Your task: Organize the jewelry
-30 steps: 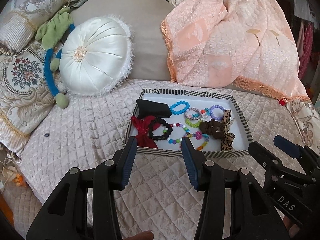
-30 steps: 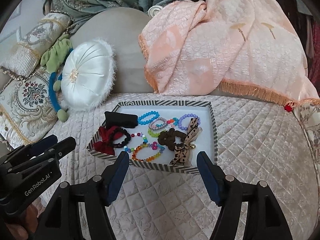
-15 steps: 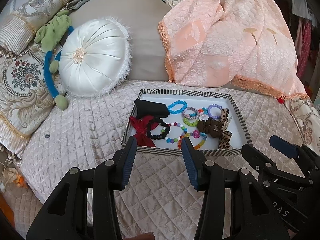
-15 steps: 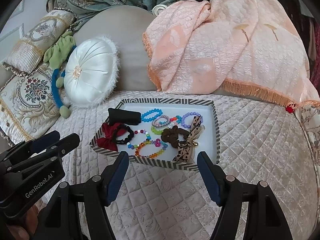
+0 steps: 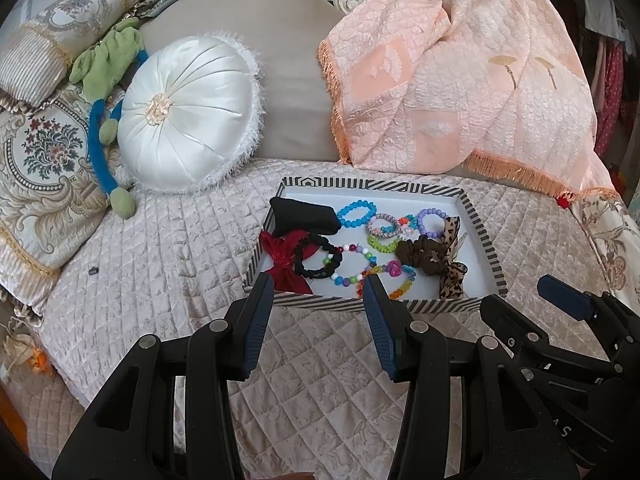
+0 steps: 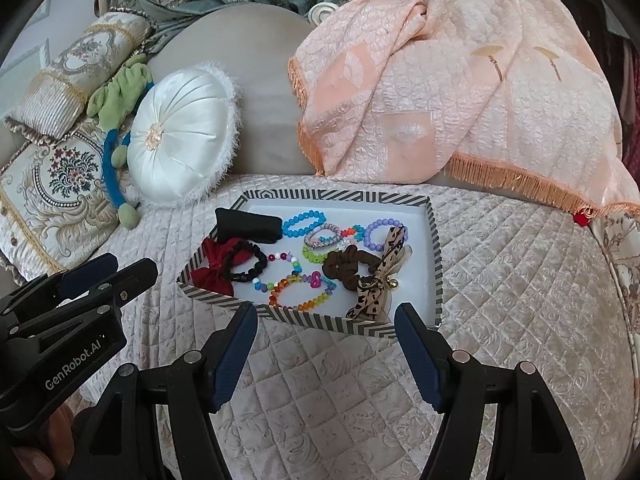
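Right wrist: striped cardboard tray (image 6: 436, 264) holds glossy beaded bracelets (image 6: 298, 298).

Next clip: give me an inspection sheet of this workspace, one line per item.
Surface: quilted beige bedspread.
Job's things: striped shallow box holding beaded bracelets, a red bow, a brown scrunchie, a black pouch.
Clutter: small dark object on the quilt.
Grippers: left hand-held gripper and right hand-held gripper open, empty, short of the box.
Cables: nothing seen.
Surroundings: round white satin cushion, peach fringed throw.
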Demonstrator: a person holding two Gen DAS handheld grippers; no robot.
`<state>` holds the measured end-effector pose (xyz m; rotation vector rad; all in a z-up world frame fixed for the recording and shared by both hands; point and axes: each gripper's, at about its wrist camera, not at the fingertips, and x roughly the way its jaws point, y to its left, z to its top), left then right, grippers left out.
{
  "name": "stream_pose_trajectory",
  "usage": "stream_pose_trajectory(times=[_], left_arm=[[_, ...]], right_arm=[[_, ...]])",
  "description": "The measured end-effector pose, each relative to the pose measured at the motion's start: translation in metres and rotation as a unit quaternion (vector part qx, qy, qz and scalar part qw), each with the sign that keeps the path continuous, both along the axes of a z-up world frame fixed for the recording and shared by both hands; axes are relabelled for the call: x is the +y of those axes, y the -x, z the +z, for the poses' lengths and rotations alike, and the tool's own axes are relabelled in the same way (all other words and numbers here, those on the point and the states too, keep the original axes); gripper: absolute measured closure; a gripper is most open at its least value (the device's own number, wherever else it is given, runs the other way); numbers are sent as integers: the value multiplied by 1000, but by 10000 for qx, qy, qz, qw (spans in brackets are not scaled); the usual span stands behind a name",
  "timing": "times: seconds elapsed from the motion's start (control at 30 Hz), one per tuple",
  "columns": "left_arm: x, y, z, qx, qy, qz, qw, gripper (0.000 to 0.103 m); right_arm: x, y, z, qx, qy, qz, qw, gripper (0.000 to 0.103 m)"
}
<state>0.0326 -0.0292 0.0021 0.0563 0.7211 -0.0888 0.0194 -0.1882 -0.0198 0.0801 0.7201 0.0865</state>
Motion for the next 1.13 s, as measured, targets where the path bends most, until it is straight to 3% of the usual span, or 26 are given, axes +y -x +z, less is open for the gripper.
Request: stream_pose_trajectory(times=[1.13], left_arm=[[0,-2,-1,-133,-96,-95,9998,57]], right_arm=[[4,-3,-4,105,4,117,9999,34]])
